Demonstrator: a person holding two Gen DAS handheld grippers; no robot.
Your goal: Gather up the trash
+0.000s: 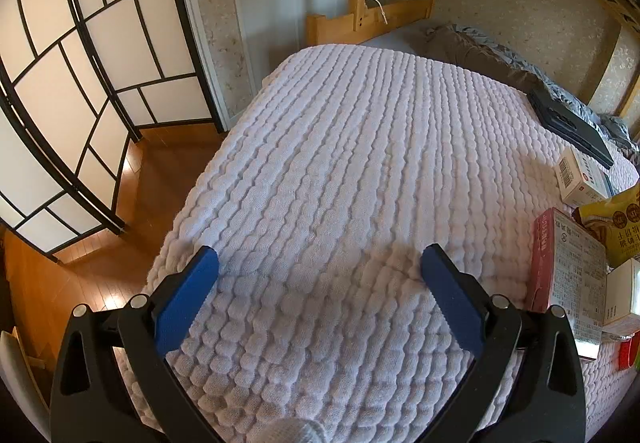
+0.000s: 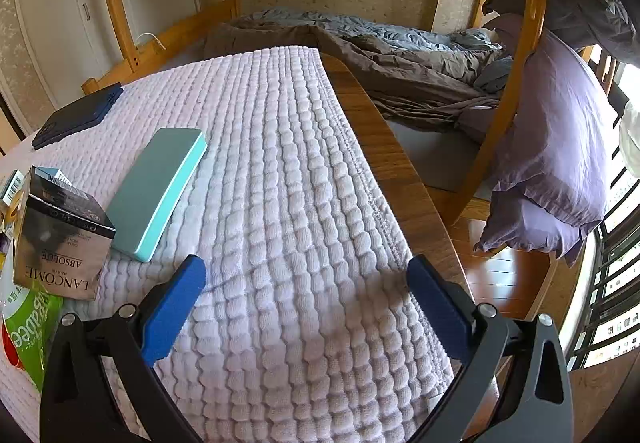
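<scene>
My left gripper (image 1: 320, 263) is open and empty over a white quilted cloth (image 1: 340, 163) on a table. At the right edge of the left wrist view lie a pink carton (image 1: 568, 271), a white barcoded box (image 1: 580, 179) and a yellow snack bag (image 1: 616, 227). My right gripper (image 2: 306, 273) is open and empty over the same cloth (image 2: 288, 163). To its left stand a silver Lancome box (image 2: 60, 239), a teal flat case (image 2: 160, 191) and a green bag (image 2: 28, 327).
A dark flat case (image 1: 568, 123) lies at the cloth's far side, also in the right wrist view (image 2: 76, 115). The wooden table edge (image 2: 384, 147) runs right of the cloth. A bunk bed with rumpled bedding (image 2: 400, 59) and a purple pillow (image 2: 552, 147) stands behind. A folding screen (image 1: 72, 83) is left.
</scene>
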